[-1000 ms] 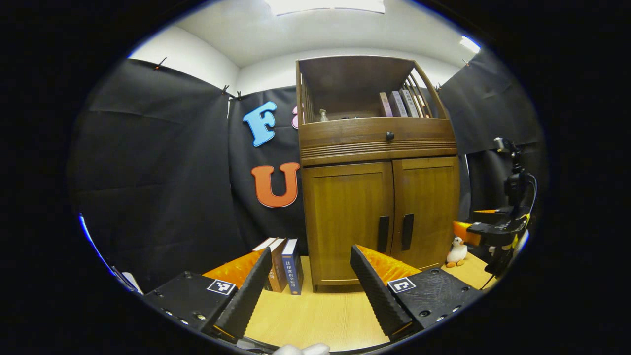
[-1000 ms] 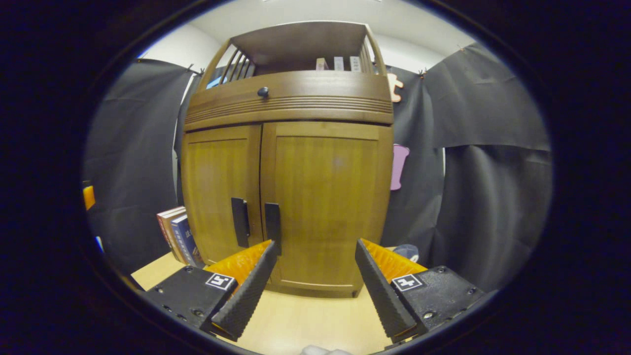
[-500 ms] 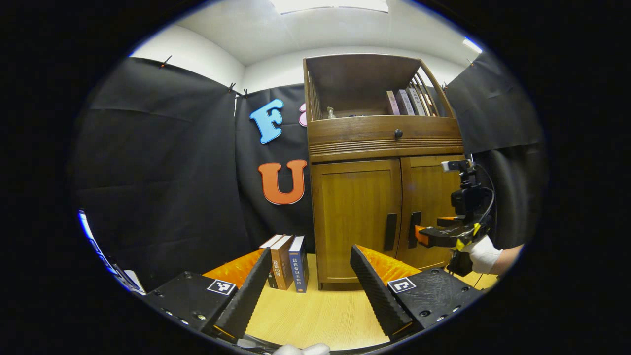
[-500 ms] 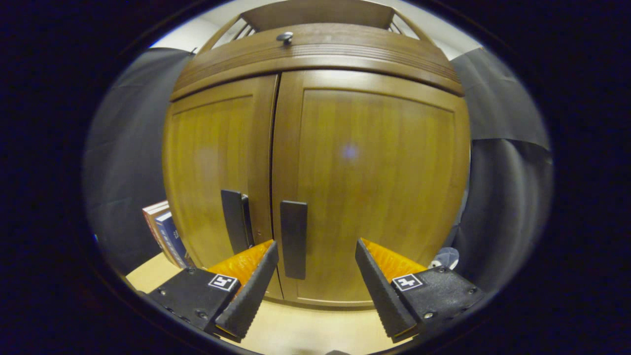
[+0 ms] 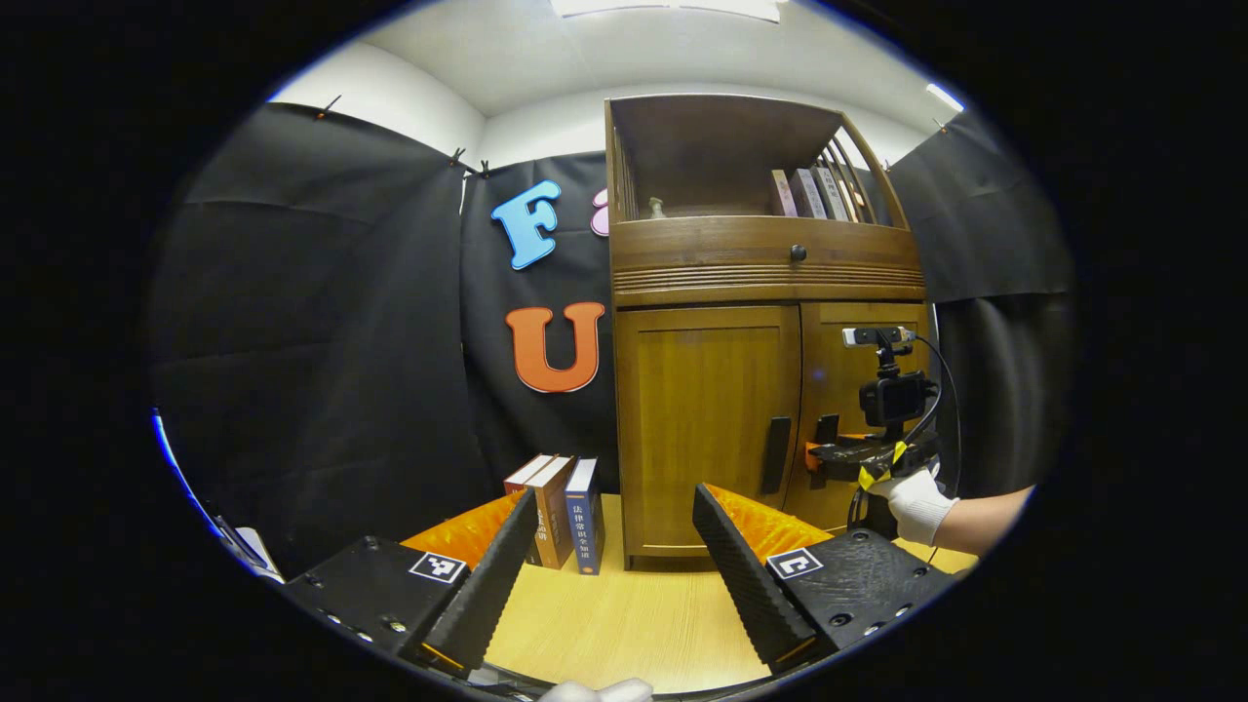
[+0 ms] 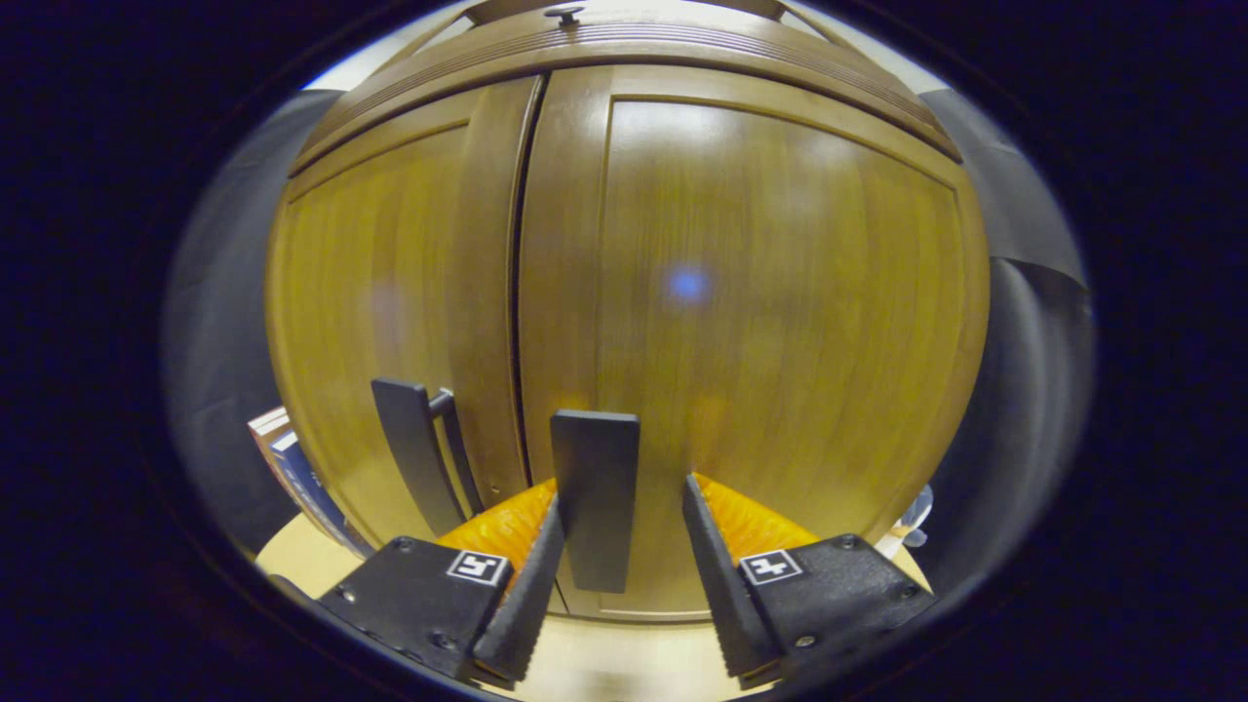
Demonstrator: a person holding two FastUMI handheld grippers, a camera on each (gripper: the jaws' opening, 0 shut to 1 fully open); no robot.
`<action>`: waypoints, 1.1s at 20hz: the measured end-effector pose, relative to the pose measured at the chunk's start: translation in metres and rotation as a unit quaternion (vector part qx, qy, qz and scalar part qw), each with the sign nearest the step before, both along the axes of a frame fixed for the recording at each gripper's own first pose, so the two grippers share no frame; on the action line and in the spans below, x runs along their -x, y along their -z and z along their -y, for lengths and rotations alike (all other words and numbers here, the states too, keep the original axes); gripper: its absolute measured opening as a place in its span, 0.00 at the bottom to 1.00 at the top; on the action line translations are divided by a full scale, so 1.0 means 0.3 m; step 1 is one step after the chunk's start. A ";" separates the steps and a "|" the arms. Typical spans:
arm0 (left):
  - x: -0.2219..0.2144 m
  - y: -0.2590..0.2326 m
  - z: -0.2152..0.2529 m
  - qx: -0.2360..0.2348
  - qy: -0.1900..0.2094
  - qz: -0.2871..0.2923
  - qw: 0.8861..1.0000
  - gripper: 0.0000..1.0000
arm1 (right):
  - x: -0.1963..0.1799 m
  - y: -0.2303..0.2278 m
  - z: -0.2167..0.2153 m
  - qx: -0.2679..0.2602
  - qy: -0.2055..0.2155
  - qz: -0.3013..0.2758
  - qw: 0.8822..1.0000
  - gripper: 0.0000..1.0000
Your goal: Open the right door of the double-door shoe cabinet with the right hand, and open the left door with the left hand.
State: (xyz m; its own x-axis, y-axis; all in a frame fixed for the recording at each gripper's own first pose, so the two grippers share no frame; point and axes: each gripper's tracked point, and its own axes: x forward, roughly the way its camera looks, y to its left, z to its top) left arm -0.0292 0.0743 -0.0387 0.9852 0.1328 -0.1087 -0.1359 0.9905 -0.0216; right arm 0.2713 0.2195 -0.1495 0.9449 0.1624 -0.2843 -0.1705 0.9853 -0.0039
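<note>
The wooden shoe cabinet (image 5: 760, 283) stands on the table with both doors closed. In the right gripper view the right door (image 6: 790, 292) is very close, and its dark handle (image 6: 595, 458) stands between the fingers of my right gripper (image 6: 620, 512). The left finger lies against the handle and a gap remains at the right finger, so the gripper is open. The left door (image 6: 380, 292) has its own handle (image 6: 409, 458). In the left gripper view a gloved hand (image 5: 916, 502) holds the right gripper (image 5: 817, 456) at the right handle. My left gripper (image 5: 614, 541) is open and well short of the left handle (image 5: 775, 453).
Several books (image 5: 556, 507) stand on the light wooden table (image 5: 624, 614) just left of the cabinet. More books (image 5: 809, 193) sit on the open top shelf above a drawer with a small knob (image 5: 798, 253). Black cloth walls surround the booth.
My right gripper has moved in to the right door's handle and its fingers have narrowed around it. The left gripper has drifted slightly. Both doors remain closed.
</note>
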 end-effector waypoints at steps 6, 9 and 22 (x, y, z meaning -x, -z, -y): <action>0.024 -0.007 -0.005 -0.002 -0.008 0.004 1.000 1.00 | 0.006 0.017 -0.035 -0.010 -0.018 -0.012 1.000 0.36; 0.041 -0.016 0.004 -0.008 -0.004 0.010 1.000 1.00 | 0.032 0.017 -0.030 -0.014 -0.036 -0.020 0.999 0.32; 0.120 0.006 0.113 -0.011 0.037 0.015 0.999 0.96 | 0.346 0.007 0.136 -0.023 -0.065 -0.014 0.998 0.29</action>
State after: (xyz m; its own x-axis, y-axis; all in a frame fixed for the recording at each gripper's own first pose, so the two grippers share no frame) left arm -0.0651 0.0406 -0.0405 0.9951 0.0612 -0.0773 -0.0617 0.9981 -0.0034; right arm 0.1675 0.1787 -0.1516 0.9068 0.2960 -0.3001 -0.2960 0.9540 0.0466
